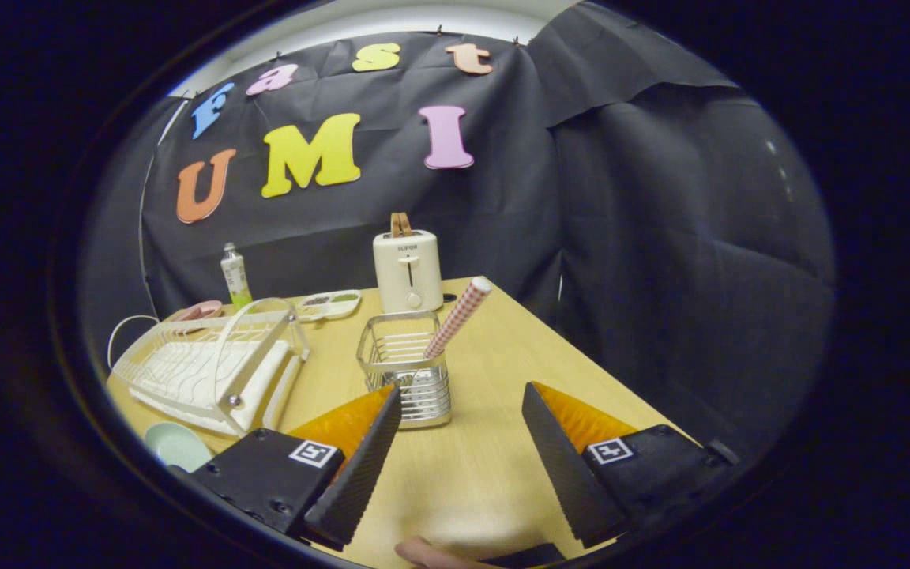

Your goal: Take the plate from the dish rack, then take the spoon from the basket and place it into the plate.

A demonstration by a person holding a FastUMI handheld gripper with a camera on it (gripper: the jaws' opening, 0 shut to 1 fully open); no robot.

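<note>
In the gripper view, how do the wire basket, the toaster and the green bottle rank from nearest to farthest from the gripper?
The gripper is open, its fingers apart above the table.
1. Wire basket: just ahead of the fingers, holding a checkered handle.
2. Toaster: beyond the basket, at the table's far edge.
3. Green bottle: farthest, behind the dish rack.

basket (405, 367): shiny metal wire | dish rack (214, 365): glossy plastic | table (502, 348): matt wood

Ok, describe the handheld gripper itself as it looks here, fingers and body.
The gripper has two wedge-shaped fingers with a fine ribbed texture on their inner faces. Each finger is fixed to a black block body with small screws, and each block carries a square black-and-white marker. No cables are visible. The fingers stand apart, with nothing between them.
</note>
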